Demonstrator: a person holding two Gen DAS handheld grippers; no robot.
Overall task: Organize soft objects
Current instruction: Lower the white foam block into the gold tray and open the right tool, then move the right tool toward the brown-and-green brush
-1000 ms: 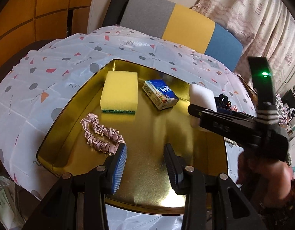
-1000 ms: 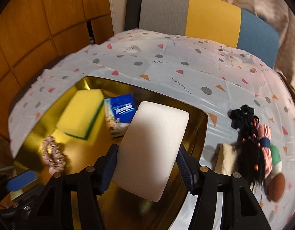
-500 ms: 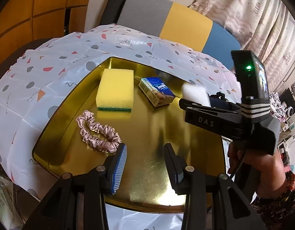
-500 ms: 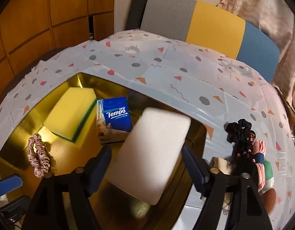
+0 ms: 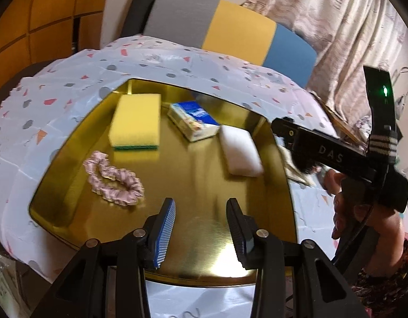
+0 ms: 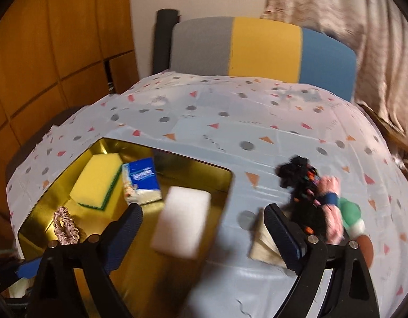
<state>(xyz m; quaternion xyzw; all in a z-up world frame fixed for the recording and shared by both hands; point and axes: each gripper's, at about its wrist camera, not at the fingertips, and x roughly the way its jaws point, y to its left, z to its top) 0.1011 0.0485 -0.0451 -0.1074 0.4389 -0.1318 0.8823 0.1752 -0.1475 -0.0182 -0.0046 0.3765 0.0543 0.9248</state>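
The left gripper (image 5: 200, 220) sits low in its frame, fingers spread with nothing between them, over bare tray floor at the near rim, much as a second ago. The right gripper (image 6: 202, 228) has changed: a second ago it pinched the white sponge (image 6: 181, 221); now its fingers stand wide apart and the sponge lies free on the gold tray (image 5: 270, 198), in the right part, close to the right rim

In the left view the pink scrunchie (image 5: 114, 180) lies left of centre, with open floor between it and the white sponge (image 5: 241, 153). Farther back the yellow sponge (image 5: 136, 122) and the tissue pack (image 5: 193, 122) lie side by side near the far rim, the pack just beside the white sponge's far end

In the right view, right of the tray on the patterned tablecloth (image 6: 230, 122), a black hair tie (image 6: 296, 172) and other soft things are piled together
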